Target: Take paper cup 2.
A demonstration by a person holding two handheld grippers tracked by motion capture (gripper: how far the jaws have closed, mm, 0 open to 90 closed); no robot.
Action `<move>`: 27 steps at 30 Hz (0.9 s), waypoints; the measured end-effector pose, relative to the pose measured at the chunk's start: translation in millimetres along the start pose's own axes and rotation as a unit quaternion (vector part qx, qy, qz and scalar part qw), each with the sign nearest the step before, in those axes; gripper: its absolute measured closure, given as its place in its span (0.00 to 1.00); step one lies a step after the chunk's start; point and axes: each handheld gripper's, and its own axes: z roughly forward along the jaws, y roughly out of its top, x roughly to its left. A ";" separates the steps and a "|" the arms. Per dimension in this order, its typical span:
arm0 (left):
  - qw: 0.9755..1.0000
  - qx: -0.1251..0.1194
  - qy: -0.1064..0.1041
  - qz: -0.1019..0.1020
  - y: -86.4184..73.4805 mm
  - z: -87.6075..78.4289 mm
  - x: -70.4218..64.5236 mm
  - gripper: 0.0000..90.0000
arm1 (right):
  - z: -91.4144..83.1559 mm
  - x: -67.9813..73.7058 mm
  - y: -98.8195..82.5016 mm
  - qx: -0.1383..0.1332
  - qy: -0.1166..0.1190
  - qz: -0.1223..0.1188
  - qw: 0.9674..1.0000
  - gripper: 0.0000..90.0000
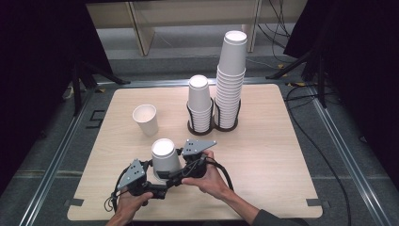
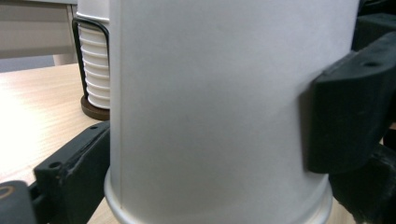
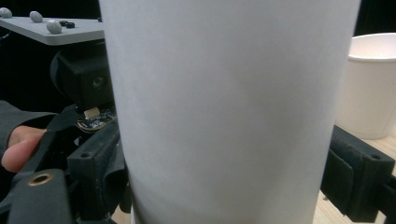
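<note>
**Two grippers meet on one upturned paper cup**

An upside-down white paper cup (image 1: pixel 165 157) stands on the wooden table (image 1: pixel 263 160) near the person's edge, its rolled rim on the wood and its closed base facing up. Both tools are at it from opposite sides. The left gripper (image 1: pixel 155 181) comes in from the near left, and the left gripper view has the cup (image 2: pixel 224 107) right between its two black jaws, the right jaw flat against the cup wall and the left jaw touching low near the rim; the jaws stand fairly wide, about as wide as the cup. The right gripper (image 1: pixel 184 162) comes in from the near right, and in the right gripper view the cup (image 3: pixel 229 112) stands between its jaws too, each jaw meeting the wall at its side, so it grips the cup at a wide setting.

Beyond the left gripper, farther up the table and to the left, a single paper cup (image 1: pixel 146 119) stands upright with its mouth open, well apart from the held one. Ahead of both grippers, toward the far edge, a dark two-ring holder (image 1: pixel 214 126) carries a short stack of cups (image 1: pixel 199 103) and, just beside it, a tall stack of cups (image 1: pixel 230 80).
</note>
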 end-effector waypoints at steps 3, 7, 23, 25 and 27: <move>1.000 0.001 0.002 0.006 0.6 -0.7 -0.4 0.05 | -0.4 1.3 2.0 0.007 -0.002 -0.002 1.000 0.15; 1.000 -0.005 0.001 0.014 2.1 -1.2 -1.2 0.07 | -1.3 2.6 5.6 0.010 0.001 0.000 1.000 0.14; 0.999 0.015 -0.001 0.040 0.0 0.4 -3.4 0.08 | -12.1 1.4 22.8 0.004 -0.013 -0.007 1.000 0.16; 0.999 0.012 -0.007 0.043 -1.0 2.3 -3.7 0.08 | -13.7 1.2 25.0 0.005 -0.016 -0.010 1.000 0.17; 0.999 0.025 0.000 0.047 -0.3 0.6 -4.9 0.08 | -15.7 1.9 27.6 0.003 -0.013 -0.001 1.000 0.17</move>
